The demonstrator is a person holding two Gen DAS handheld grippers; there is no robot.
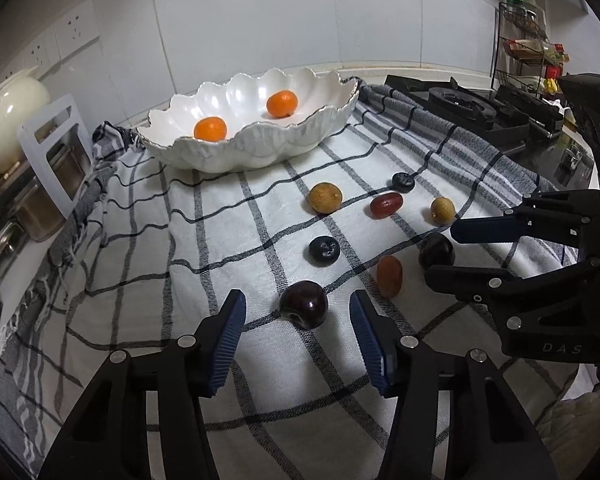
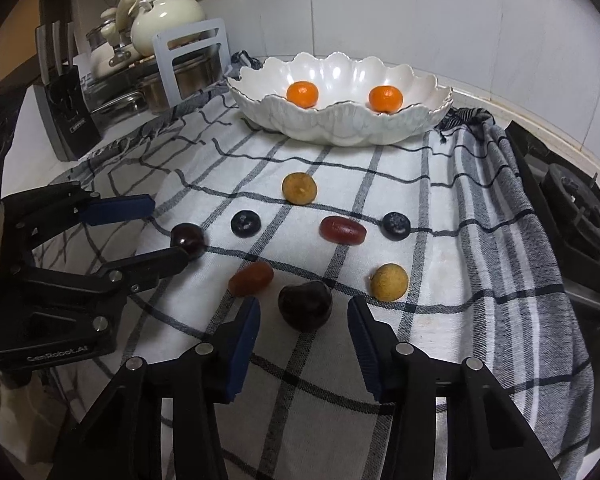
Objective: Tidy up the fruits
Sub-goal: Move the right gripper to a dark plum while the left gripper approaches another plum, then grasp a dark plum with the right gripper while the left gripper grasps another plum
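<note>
- Left tongs [image 1: 296, 312] released, straddling a dark cherry [image 1: 304, 305] on the checked cloth [image 1: 220, 240].
- Right tongs [image 2: 303, 314] released around the second cherry [image 2: 305, 305].
- Judged step: pickup; next, clench, then carry to the bowl [image 1: 260, 148] at 12 o'clock.

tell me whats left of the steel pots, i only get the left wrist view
observer: a black knife block holding steel-handled knives stands just left of the stainless steel pots.
operator: is the cherry by the right tongs lined up for them
observer: yes, the dark red round cherry lies on the grey checked cloth, roughly centred just ahead of the open right tongs.
</note>
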